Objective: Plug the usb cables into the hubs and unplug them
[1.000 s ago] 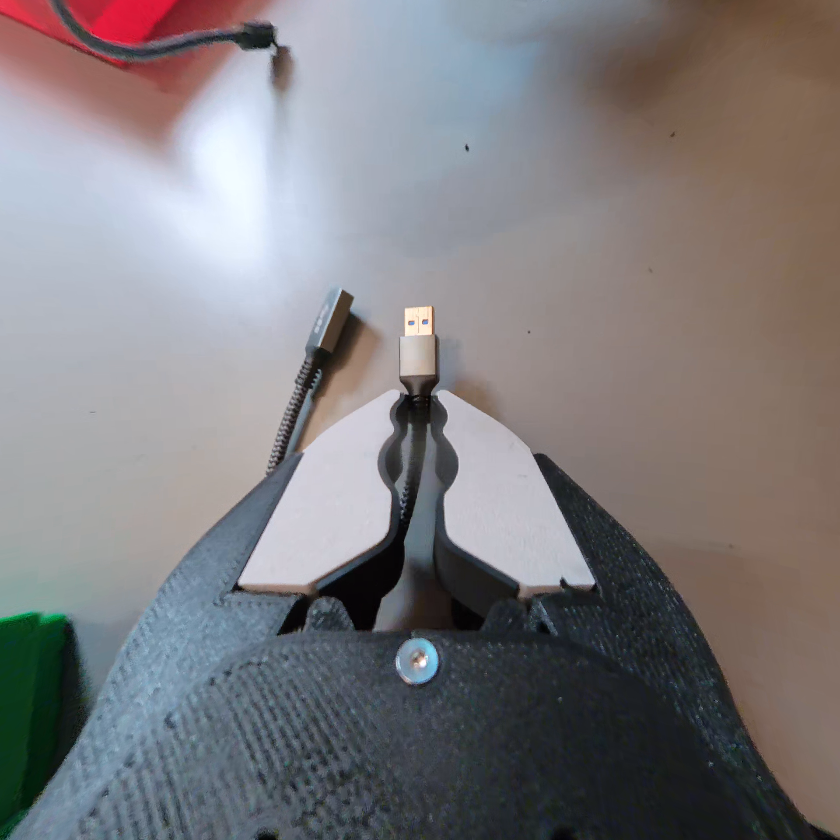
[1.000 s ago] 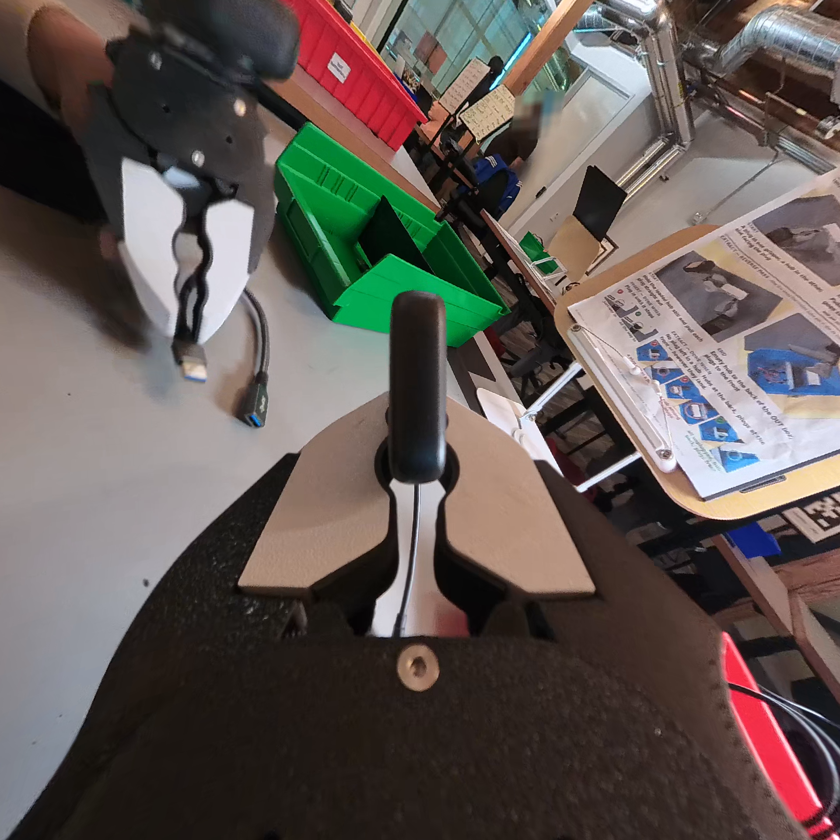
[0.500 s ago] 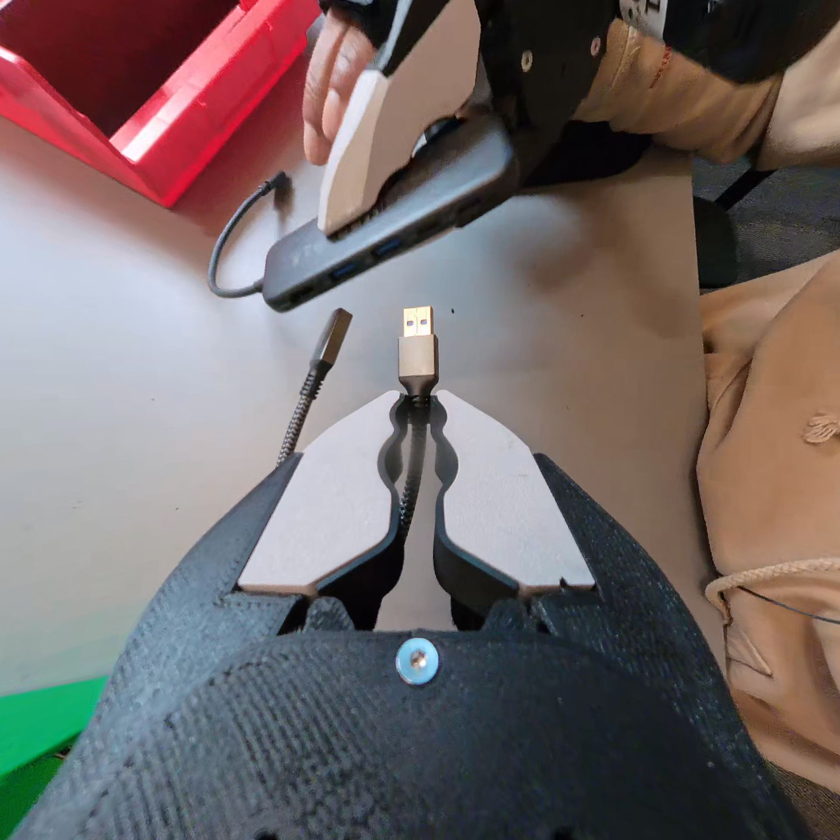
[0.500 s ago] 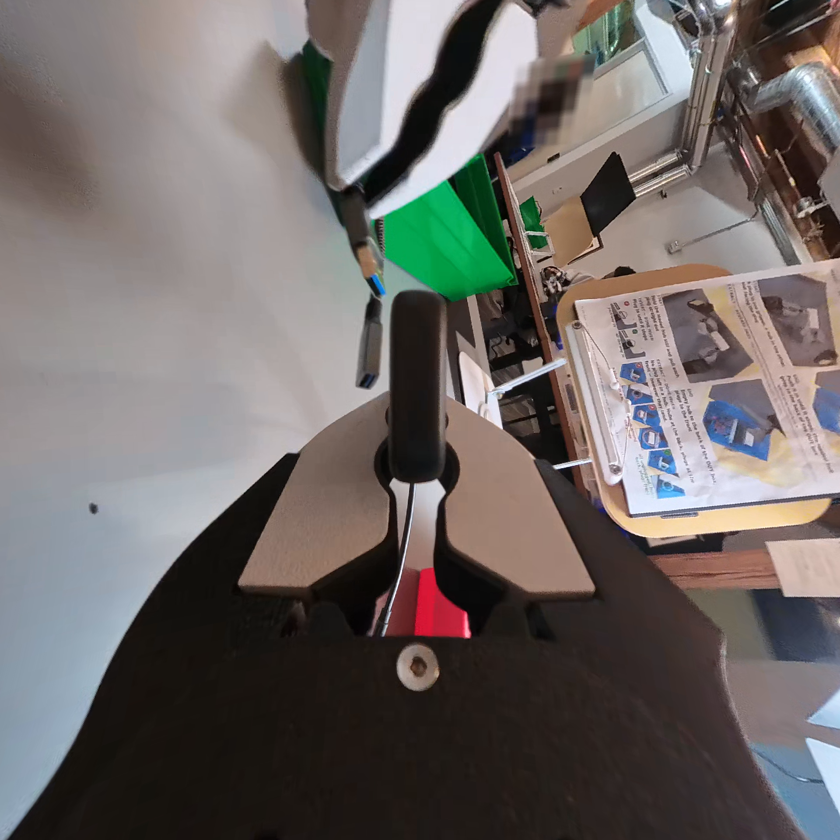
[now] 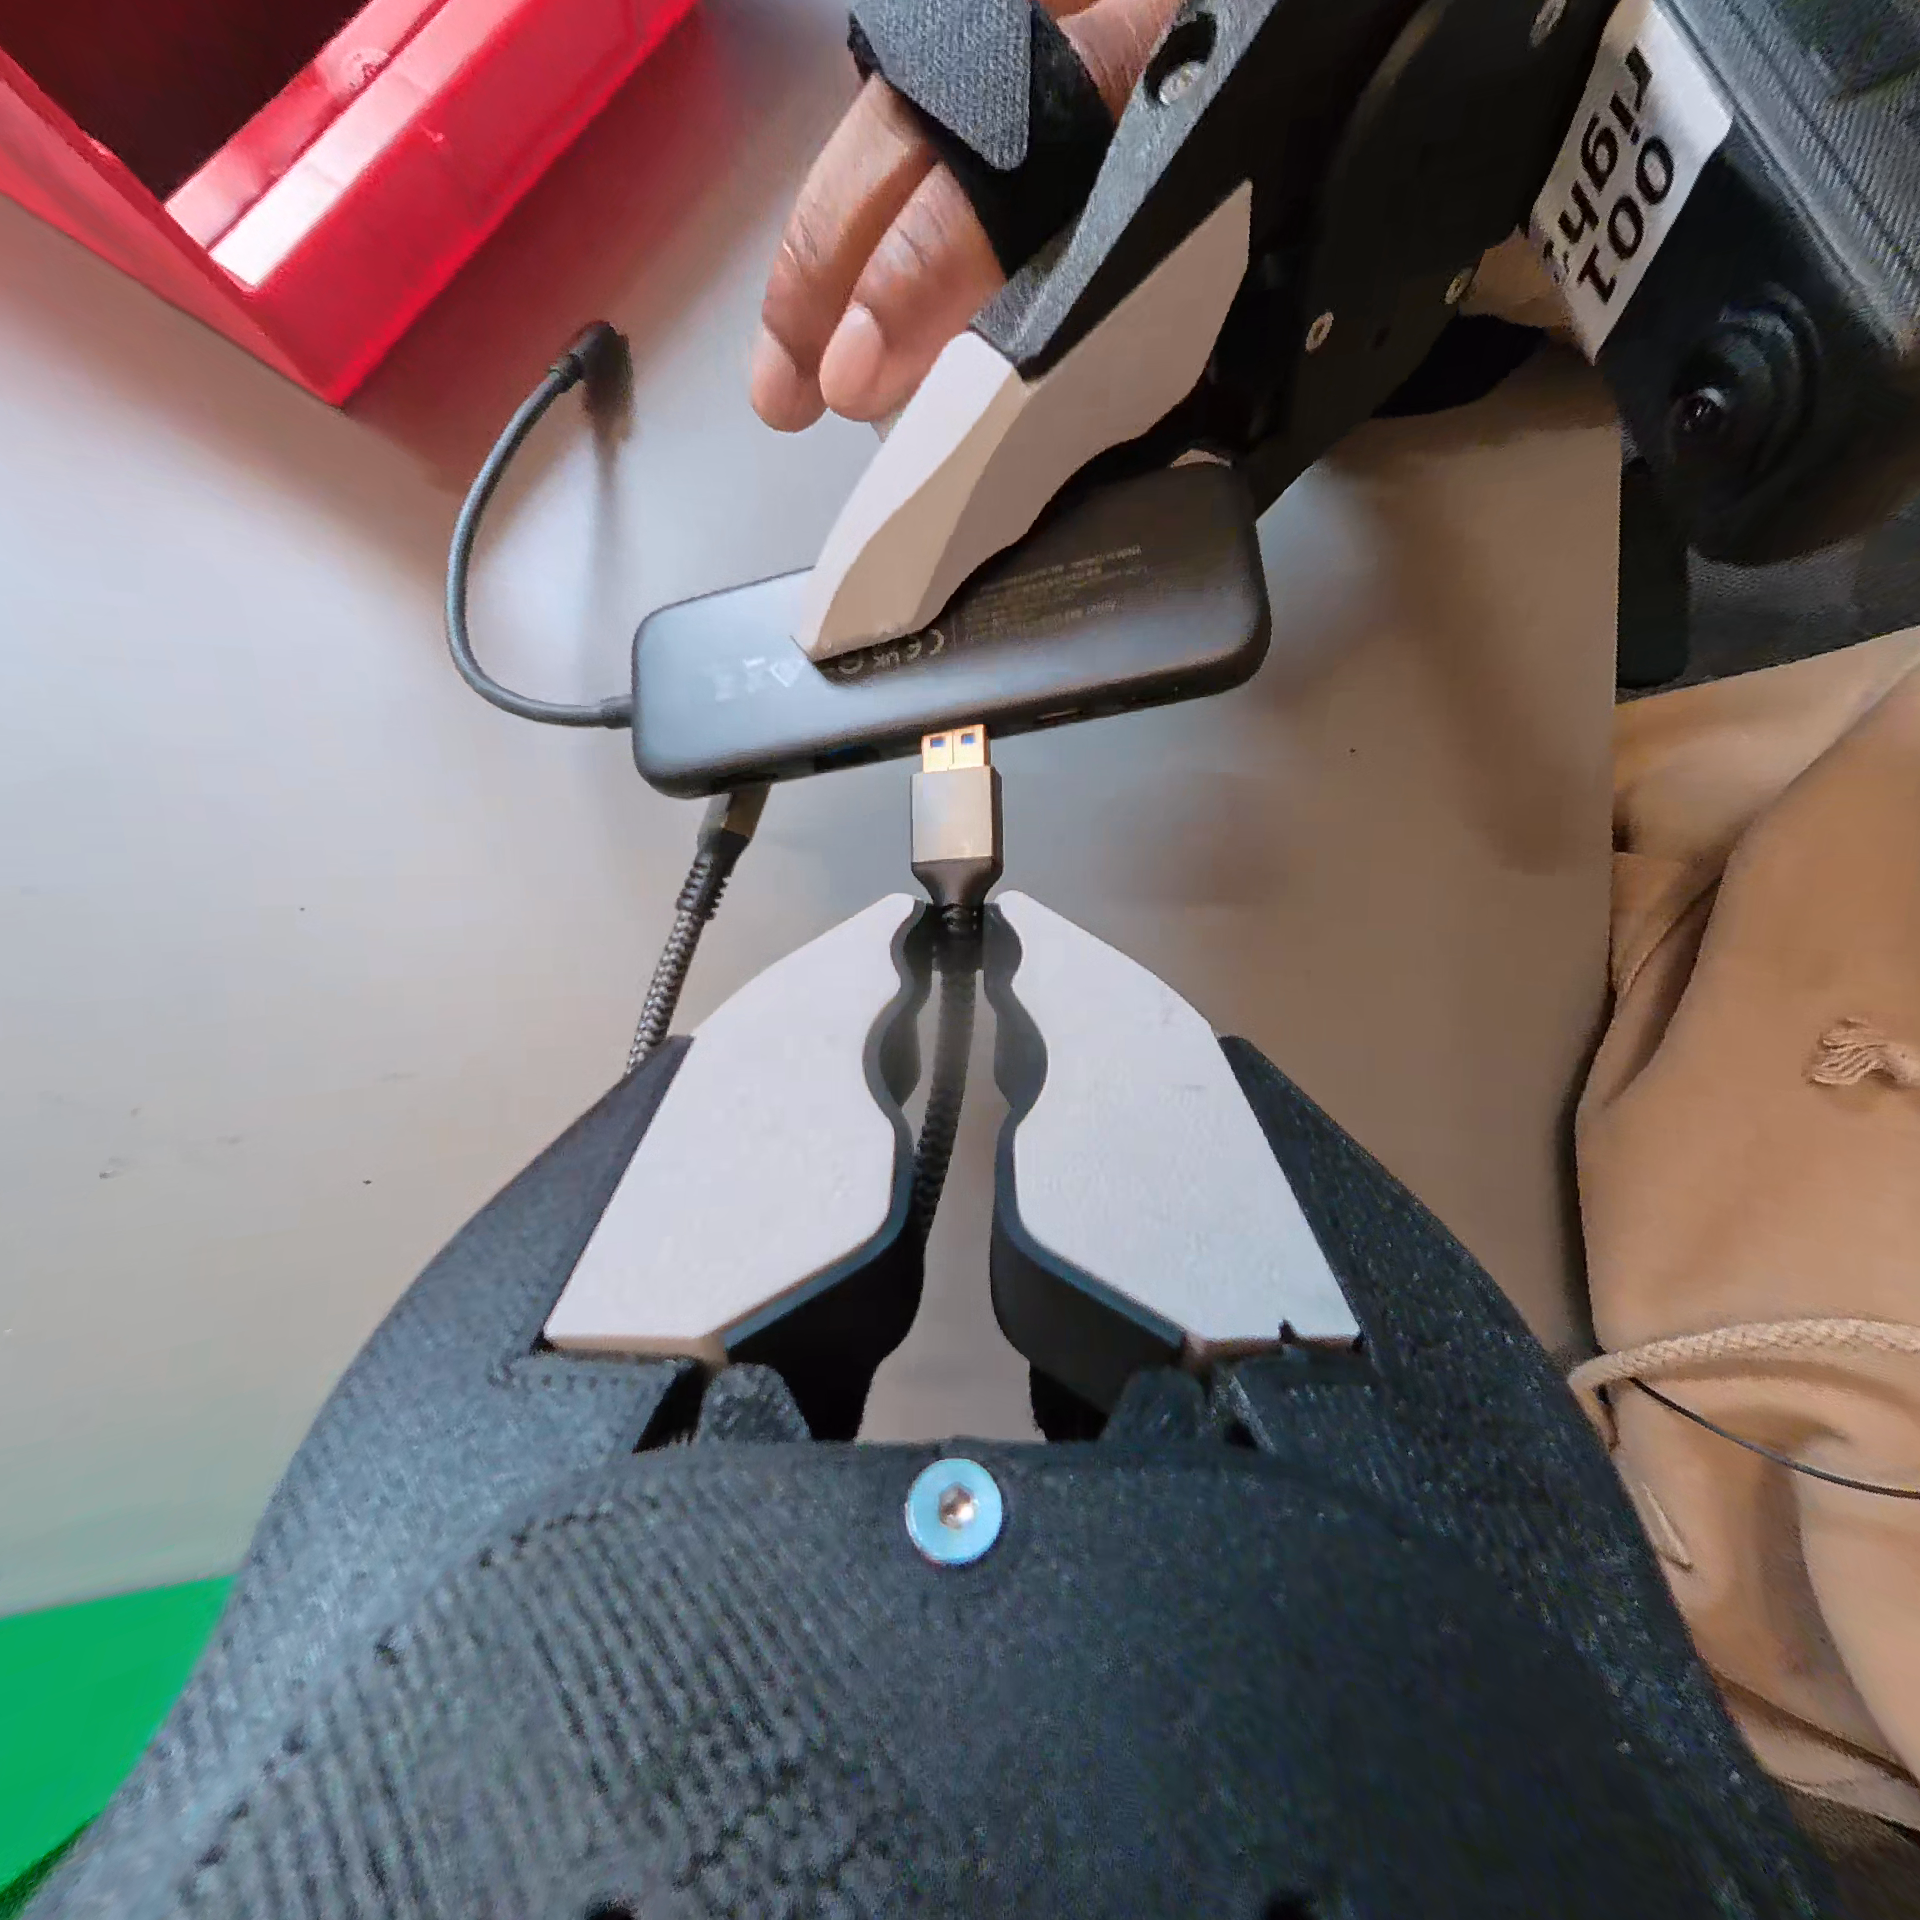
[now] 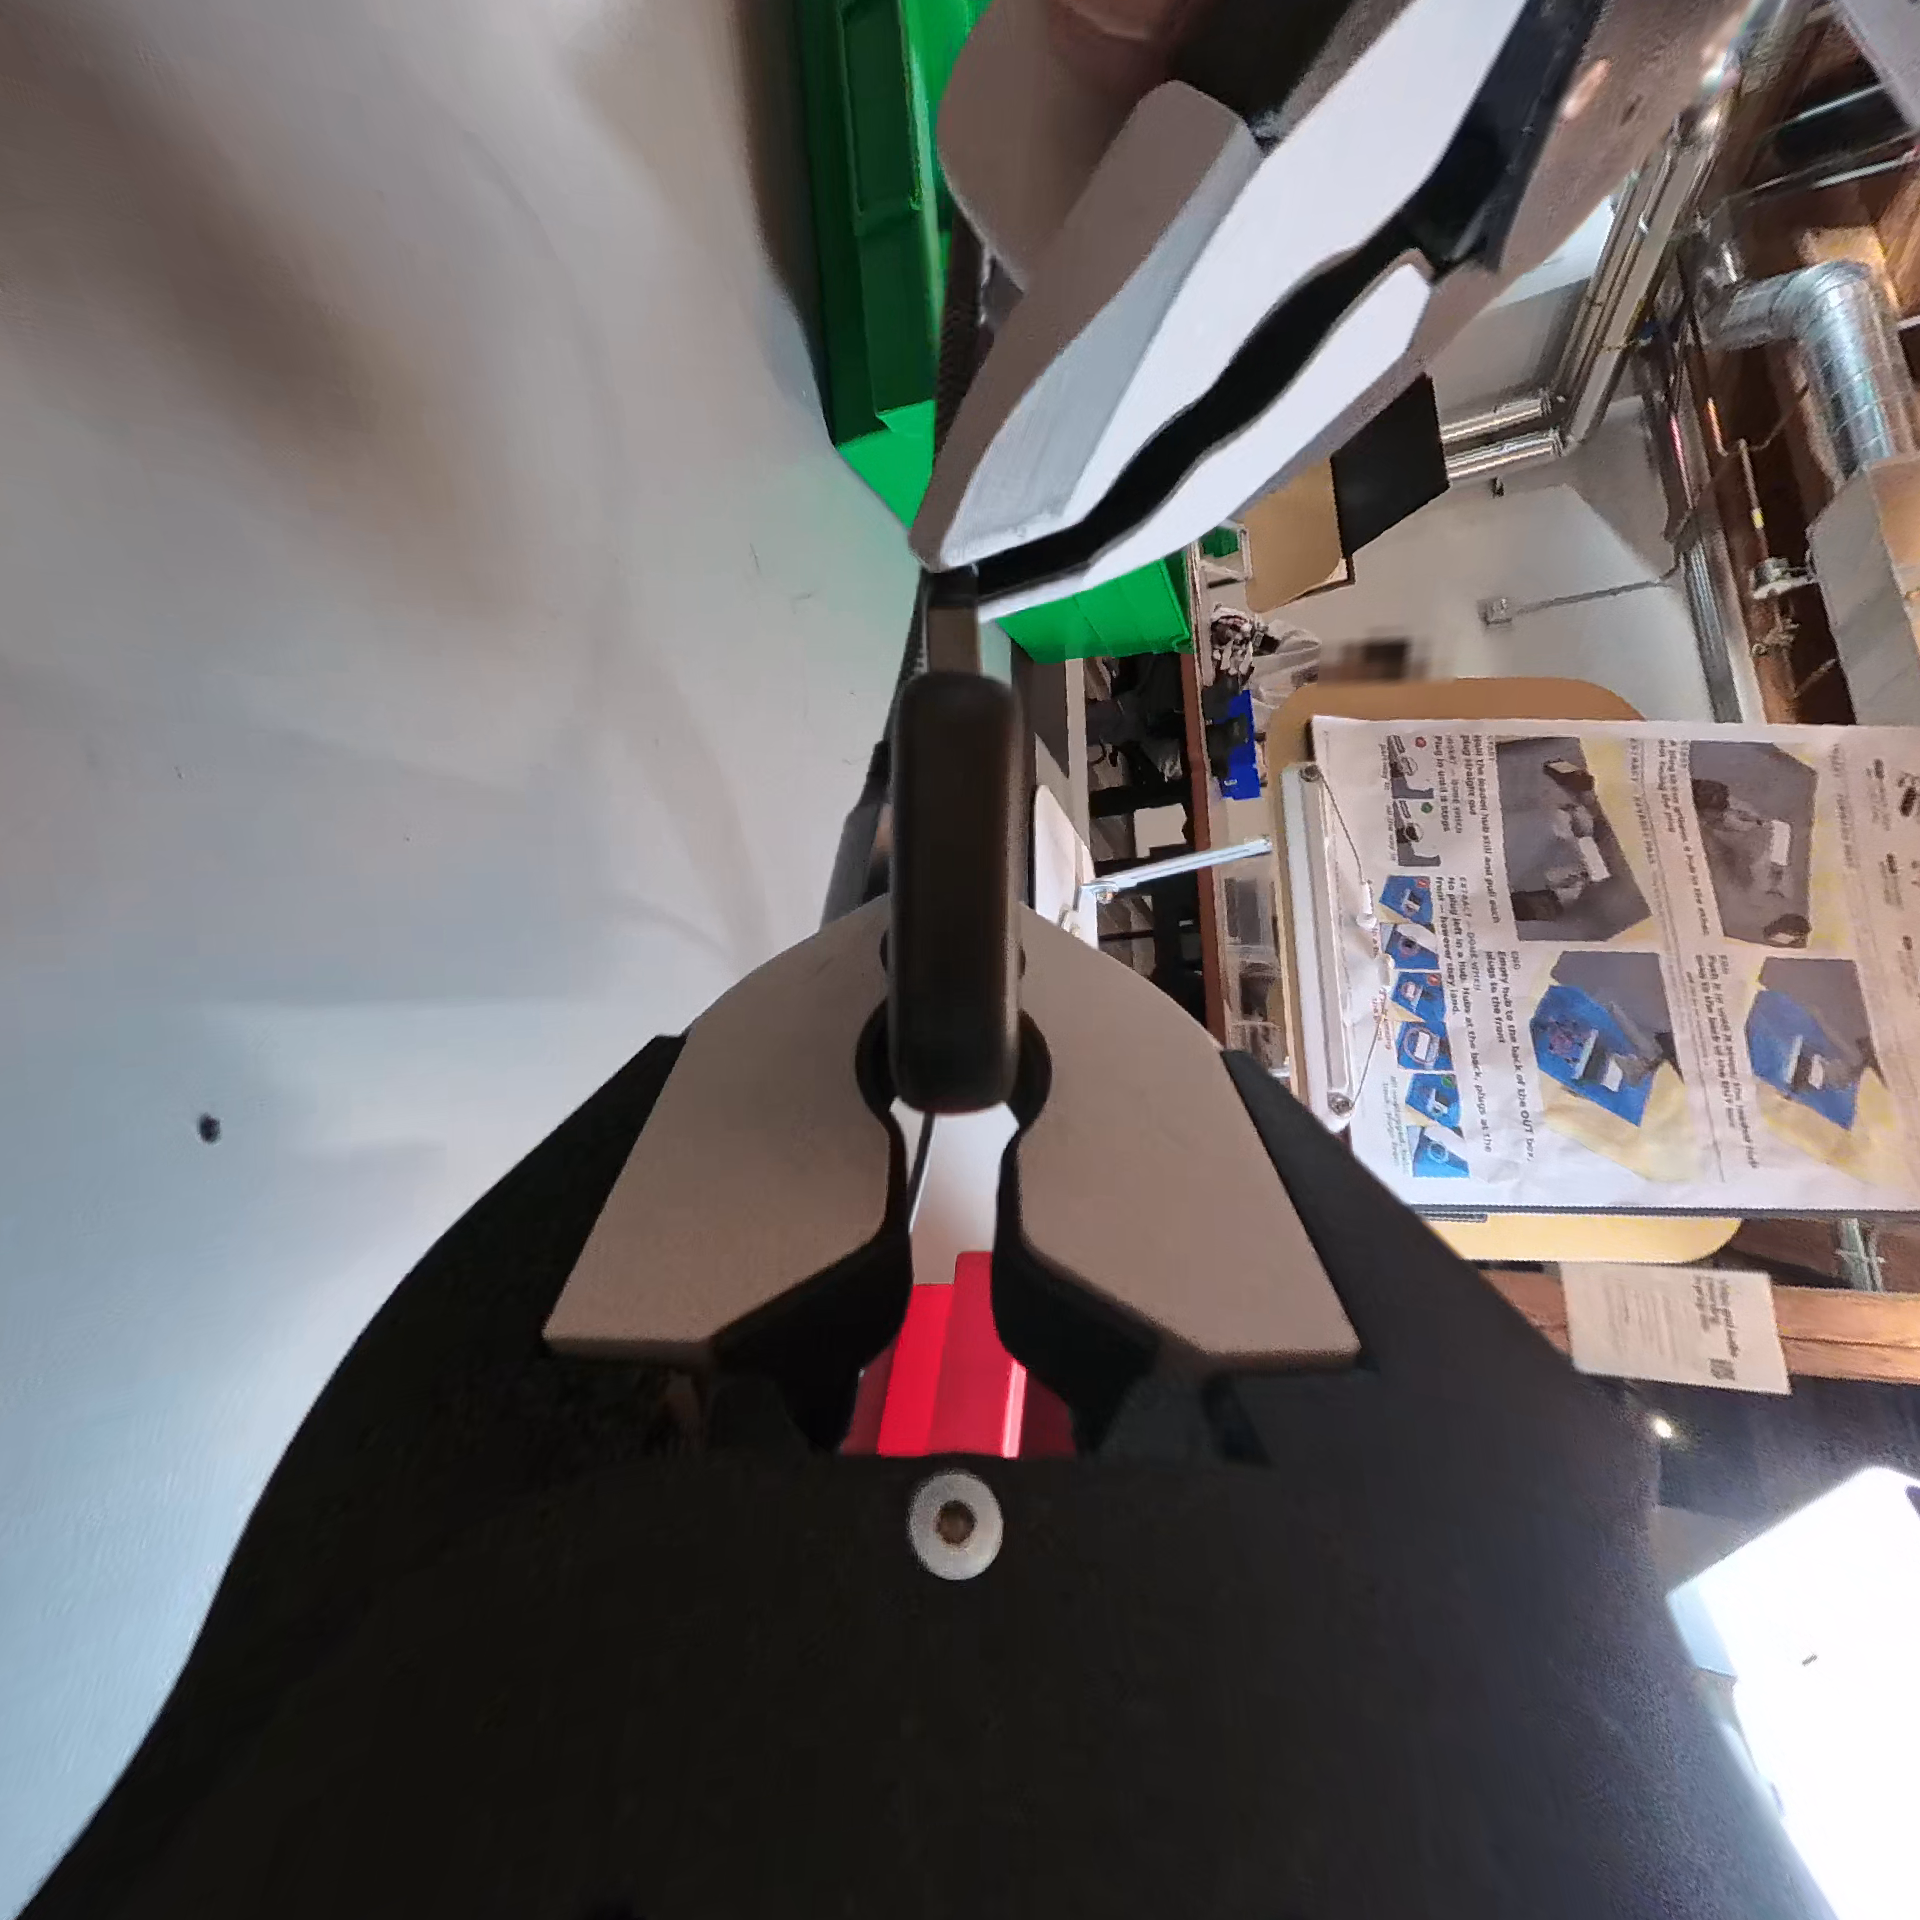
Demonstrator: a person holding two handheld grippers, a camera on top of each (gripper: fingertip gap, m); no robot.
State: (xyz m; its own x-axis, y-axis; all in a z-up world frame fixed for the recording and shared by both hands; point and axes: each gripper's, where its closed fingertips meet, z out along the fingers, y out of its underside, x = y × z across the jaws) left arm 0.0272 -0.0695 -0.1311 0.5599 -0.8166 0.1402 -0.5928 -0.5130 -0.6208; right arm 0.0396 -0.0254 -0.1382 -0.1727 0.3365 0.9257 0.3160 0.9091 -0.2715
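Left gripper [image 5: 956, 909]: held level above the grey table [image 5: 260, 883], pointed straight at the hub; fingers pinched on the braided cable just behind its plug.

USB plug [image 5: 954, 800]: grey metal shell, gold tongue with blue insert, tip at the hub's port edge, barely entered.

Hub [image 5: 1039, 665]: flat dark slab, rounded corners, ports along the near edge, short black lead curling off its left end.

Right gripper [image 6: 954, 935]: fingers clamped across the hub's flat faces, holding it off the table; the person's hand [image 5: 873, 270] behind it.

Second cable end [image 5: 732, 821]: hangs below the hub's left end.

Red bin [image 5: 312, 187]: far left of the hub.
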